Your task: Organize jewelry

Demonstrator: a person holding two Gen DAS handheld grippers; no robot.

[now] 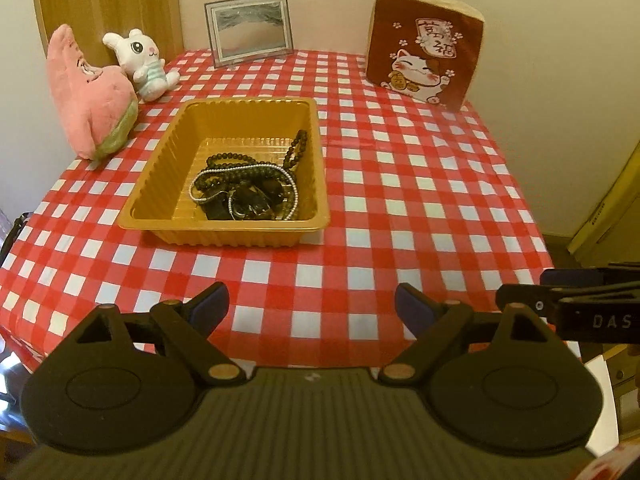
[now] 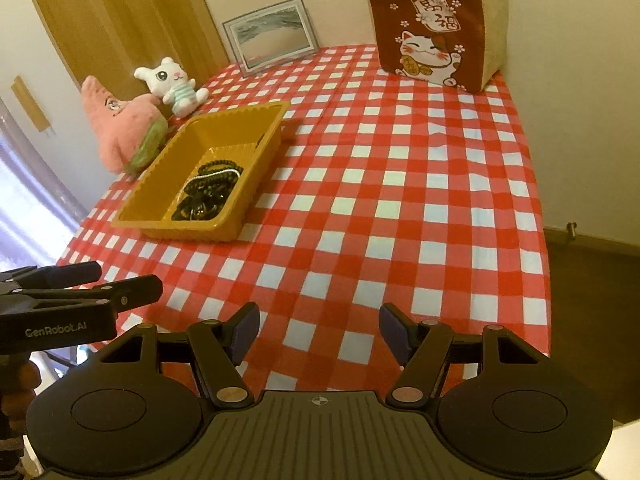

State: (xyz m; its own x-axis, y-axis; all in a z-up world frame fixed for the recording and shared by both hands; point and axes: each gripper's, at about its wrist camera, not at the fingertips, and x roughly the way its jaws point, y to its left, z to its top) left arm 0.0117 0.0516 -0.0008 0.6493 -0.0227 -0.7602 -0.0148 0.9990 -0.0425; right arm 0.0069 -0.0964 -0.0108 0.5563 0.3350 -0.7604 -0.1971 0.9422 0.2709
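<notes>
At the far left of the table stands a fuzzy pink star-shaped plush with a green band at its base, and leaning against it a smooth white rabbit plush in a striped shirt. Just right of them sits the yellow plastic tray, a rectangular tub with ribbed, glossy walls and a flat rim. The jewelry lies inside it, tangled in the near right corner: dark round-bead strands, one climbing the right wall, a silvery string of small pearly beads looped over them, and darker chunky pieces beneath that are hard to tell apart. Behind the tray, a glass-fronted picture frame stands upright near the wall. Farther right sits a soft, block-shaped cushion, brown-faced with a printed lucky cat and cream sides. All rests on a red-and-white checked tablecloth, smooth with faint creases. The left gripper hovers over the near edge of the cloth, its matte black fingers with blue pads spread wide and holding nothing. The right gripper is beside it, likewise wide apart and empty, well clear of the tray.
</notes>
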